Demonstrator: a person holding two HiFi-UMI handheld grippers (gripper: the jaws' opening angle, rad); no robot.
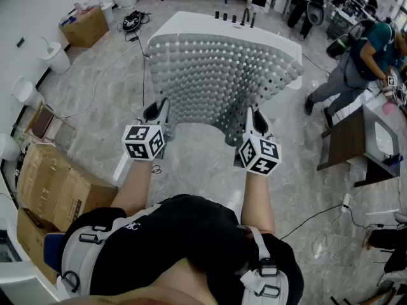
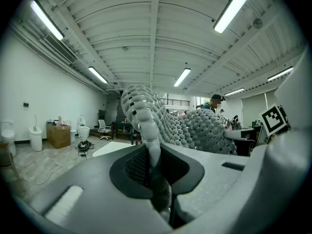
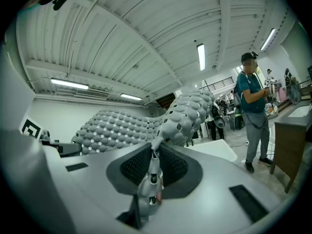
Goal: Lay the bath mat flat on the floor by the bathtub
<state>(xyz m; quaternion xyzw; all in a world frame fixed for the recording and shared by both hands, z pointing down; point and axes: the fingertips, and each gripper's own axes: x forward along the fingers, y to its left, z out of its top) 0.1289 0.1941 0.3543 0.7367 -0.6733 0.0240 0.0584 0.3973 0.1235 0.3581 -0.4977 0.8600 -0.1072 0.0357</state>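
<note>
A grey bath mat (image 1: 222, 81) with rows of holes and bumps is held up in the air, spread between my two grippers, and it hides most of the white bathtub (image 1: 210, 25) behind it. My left gripper (image 1: 163, 114) is shut on the mat's near left edge. In the left gripper view the mat (image 2: 146, 126) runs down between the pads. My right gripper (image 1: 252, 122) is shut on the mat's near right edge. In the right gripper view the bumpy mat (image 3: 180, 118) is pinched between the pads and sags away to the left.
Cardboard boxes (image 1: 54, 189) stand on the left, with white toilets (image 1: 54, 54) along the wall. A person (image 1: 356, 65) stands at a dark table (image 1: 356, 142) on the right. Cables (image 1: 327, 224) lie on the marble floor near my right side.
</note>
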